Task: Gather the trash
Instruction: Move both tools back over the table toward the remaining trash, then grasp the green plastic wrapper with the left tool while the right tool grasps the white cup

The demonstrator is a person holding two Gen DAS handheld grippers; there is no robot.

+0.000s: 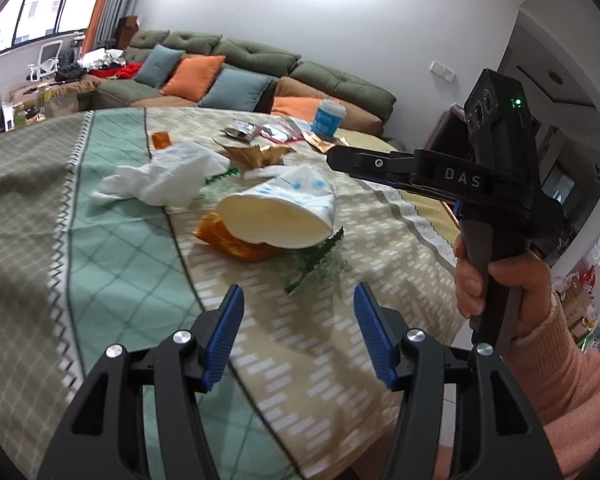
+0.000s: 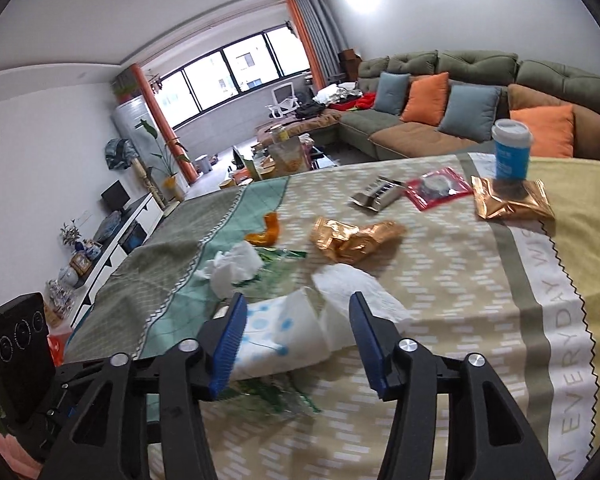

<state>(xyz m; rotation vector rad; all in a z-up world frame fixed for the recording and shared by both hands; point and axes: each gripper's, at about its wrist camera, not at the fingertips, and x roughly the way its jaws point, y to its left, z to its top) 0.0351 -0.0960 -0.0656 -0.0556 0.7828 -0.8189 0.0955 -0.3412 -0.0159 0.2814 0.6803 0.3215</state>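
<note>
Approach step: right gripper (image 2: 298, 340) and left gripper (image 1: 298, 330), fingers spread and empty, flank crushed cup (image 2: 278, 336) at frame centre; next, closing on it.

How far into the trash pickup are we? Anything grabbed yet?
Nothing looks collected yet, and no bin is in view. Both the left gripper and the right gripper have open, empty jaws; the right hovers over the crushed paper cup. Still on the tablecloth: crumpled tissue, gold wrapper, orange wrapper, green plastic wrapper.
</note>
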